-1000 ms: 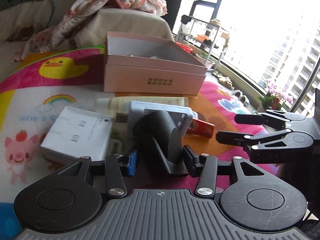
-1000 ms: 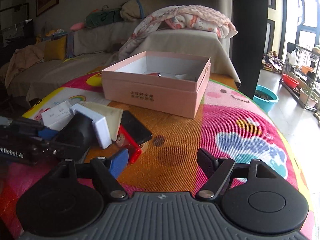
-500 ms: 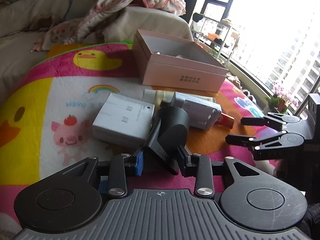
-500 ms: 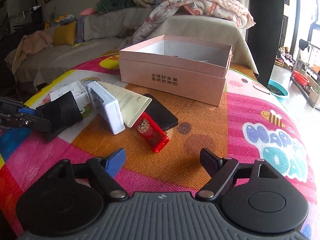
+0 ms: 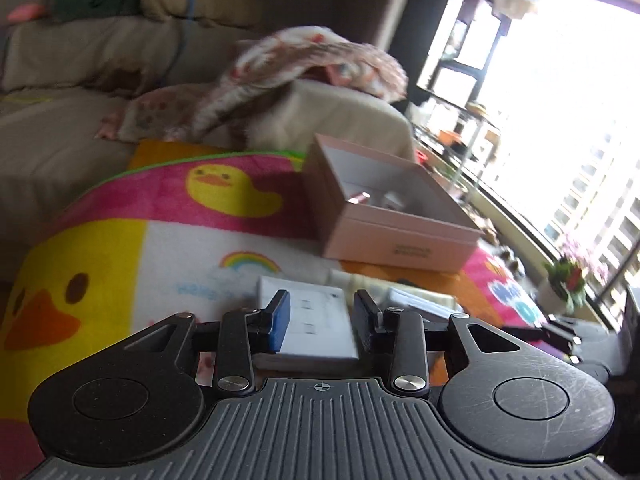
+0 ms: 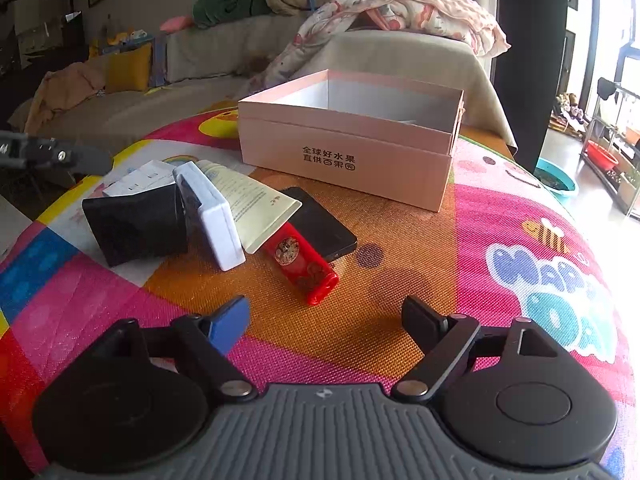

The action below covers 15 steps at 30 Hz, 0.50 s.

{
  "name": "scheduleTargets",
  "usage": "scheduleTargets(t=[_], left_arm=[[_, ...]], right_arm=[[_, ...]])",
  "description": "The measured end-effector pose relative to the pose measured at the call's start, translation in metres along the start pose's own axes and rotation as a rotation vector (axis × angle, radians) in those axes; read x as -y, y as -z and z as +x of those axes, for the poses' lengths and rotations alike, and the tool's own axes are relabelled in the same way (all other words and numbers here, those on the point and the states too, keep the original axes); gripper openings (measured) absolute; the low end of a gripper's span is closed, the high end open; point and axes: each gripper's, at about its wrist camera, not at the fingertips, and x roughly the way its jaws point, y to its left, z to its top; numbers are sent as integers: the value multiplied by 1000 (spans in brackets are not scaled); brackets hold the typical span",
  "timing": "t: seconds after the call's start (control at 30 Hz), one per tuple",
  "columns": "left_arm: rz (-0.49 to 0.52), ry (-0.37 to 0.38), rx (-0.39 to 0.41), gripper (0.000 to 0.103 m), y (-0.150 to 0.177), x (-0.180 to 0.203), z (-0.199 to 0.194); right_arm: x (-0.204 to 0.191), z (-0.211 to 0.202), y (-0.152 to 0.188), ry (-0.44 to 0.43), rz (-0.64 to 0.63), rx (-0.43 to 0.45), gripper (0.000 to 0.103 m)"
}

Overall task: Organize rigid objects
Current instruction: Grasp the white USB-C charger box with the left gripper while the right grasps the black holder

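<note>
An open pink box (image 6: 348,148) stands on the colourful mat (image 6: 520,216); it also shows in the left wrist view (image 5: 396,224) with small items inside. In front of it lie a black wedge-shaped object (image 6: 138,222), a white case (image 6: 210,216), a cream tube (image 6: 248,200), a black phone (image 6: 320,228), a red cylinder (image 6: 302,264) and a flat white box (image 6: 136,180). My left gripper (image 5: 322,320) is open and empty above the flat white box (image 5: 316,324). My right gripper (image 6: 326,322) is open and empty, just short of the red cylinder.
A sofa with a flowered blanket (image 6: 404,8) and cushions stands behind the mat. A teal basin (image 6: 554,178) and a rack (image 6: 616,140) are on the floor at the right. The left gripper's tip (image 6: 52,156) shows at the far left of the right wrist view.
My left gripper has let go of the black wedge-shaped object, which now lies on the mat, and has lifted up and back. My right gripper has moved closer to the red cylinder.
</note>
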Motion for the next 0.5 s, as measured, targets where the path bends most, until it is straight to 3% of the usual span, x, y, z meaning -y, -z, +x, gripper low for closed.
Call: scheduleTargets(t=[0.07, 0.17, 0.37, 0.43, 0.5], left_arm=[[-98, -10, -13, 38, 1, -18, 6], [-153, 57, -66, 41, 8, -24, 15], [39, 217, -205, 41, 28, 24, 24], [136, 199, -211, 41, 30, 42, 22], [232, 133, -160, 41, 26, 55, 14]], right_arm=[[0, 0, 0, 0, 1, 0, 84], [0, 0, 0, 0, 0, 0, 84], [0, 0, 0, 0, 1, 0, 85], [0, 0, 0, 0, 1, 0, 85], [0, 0, 0, 0, 1, 0, 85]])
